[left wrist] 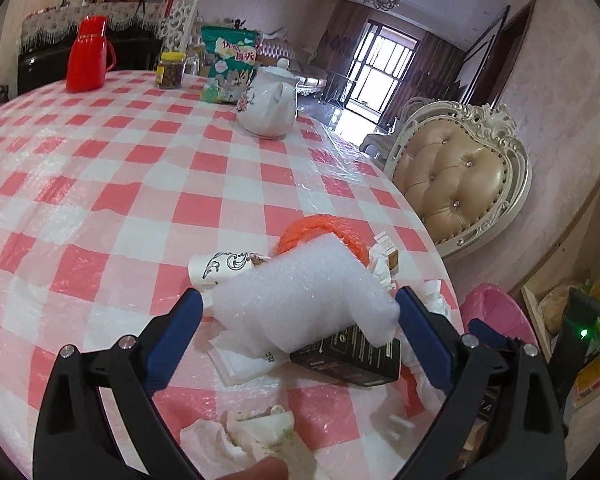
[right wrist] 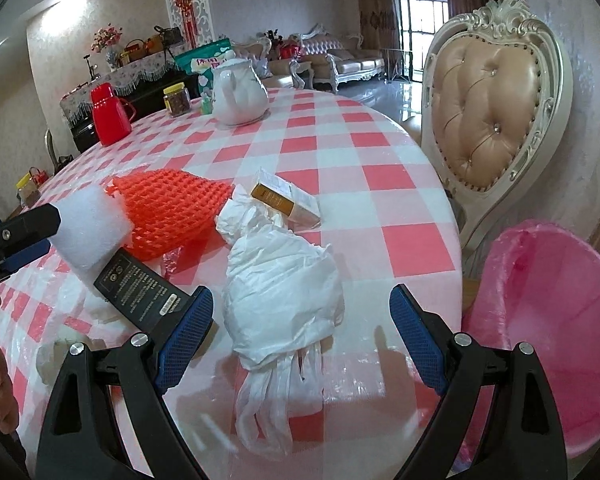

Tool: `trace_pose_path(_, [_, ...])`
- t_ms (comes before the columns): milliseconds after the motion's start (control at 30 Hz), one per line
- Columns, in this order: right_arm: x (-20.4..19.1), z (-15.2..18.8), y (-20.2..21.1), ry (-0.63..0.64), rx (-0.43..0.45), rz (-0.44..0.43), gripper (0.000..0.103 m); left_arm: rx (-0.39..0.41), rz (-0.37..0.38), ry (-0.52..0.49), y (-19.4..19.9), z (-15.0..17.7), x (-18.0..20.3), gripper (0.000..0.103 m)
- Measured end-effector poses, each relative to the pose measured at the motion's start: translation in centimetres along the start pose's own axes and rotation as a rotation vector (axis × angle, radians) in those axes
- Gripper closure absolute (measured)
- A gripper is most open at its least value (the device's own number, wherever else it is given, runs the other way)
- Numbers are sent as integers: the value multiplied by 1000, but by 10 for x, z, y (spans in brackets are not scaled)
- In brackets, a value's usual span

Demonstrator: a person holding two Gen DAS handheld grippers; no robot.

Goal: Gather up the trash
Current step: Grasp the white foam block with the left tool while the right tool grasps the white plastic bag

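My left gripper [left wrist: 298, 316] is open, its blue pads on either side of a white foam piece [left wrist: 304, 292] that lies on a black box [left wrist: 348, 358]. An orange foam net [left wrist: 324, 234] lies behind, with a printed paper cup [left wrist: 224, 266] to its left and crumpled tissues [left wrist: 252, 436] in front. My right gripper [right wrist: 302, 320] is open and empty above a crumpled white plastic bag [right wrist: 284, 288]. A small gold box [right wrist: 286, 200], the orange net [right wrist: 168, 216], the foam [right wrist: 90, 228] and the black box [right wrist: 140, 292] lie beyond. A pink-lined bin [right wrist: 540, 320] stands right of the table.
The round table has a pink checked cloth [right wrist: 340, 152]. At its far side stand a white teapot [left wrist: 268, 104], a red flask [left wrist: 88, 54], a jar [left wrist: 171, 70] and a snack bag [left wrist: 228, 64]. A padded chair [right wrist: 496, 112] stands beside the bin.
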State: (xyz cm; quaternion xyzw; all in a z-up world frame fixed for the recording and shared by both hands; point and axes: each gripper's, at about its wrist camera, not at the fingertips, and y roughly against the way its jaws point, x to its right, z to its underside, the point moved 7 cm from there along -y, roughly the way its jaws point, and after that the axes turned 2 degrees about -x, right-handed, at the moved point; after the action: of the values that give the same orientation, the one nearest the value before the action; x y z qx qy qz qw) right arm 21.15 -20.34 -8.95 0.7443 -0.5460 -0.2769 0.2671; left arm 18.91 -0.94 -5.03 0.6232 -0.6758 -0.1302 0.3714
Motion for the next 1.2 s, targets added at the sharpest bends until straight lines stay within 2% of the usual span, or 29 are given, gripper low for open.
trace_pose_path(267, [1,0,-12,0,-24,-9,18,-58,37,70,-20,4,-9,9])
trace_pose_path(333, [2,0,-14,-1,-30,-19,23,-63,39,69,-23,5,-9,12])
trace_pose_path(500, [-1,3,-17,-2,-46,-56,42,-65,40,61,-26,6,-10,17])
trace_pose_path(700, [-6,4,-16,10,-51,-84,56,-56,30,45,-26,6,-9,18])
trace_pose_path(900, [-2,4,-8,8,-36,-79,60,-34,18,27,-18,5,-6,18])
trace_pose_path(1200, [5,3,11,-1,3,-66,60,5,8,-14,-2,4,1,18])
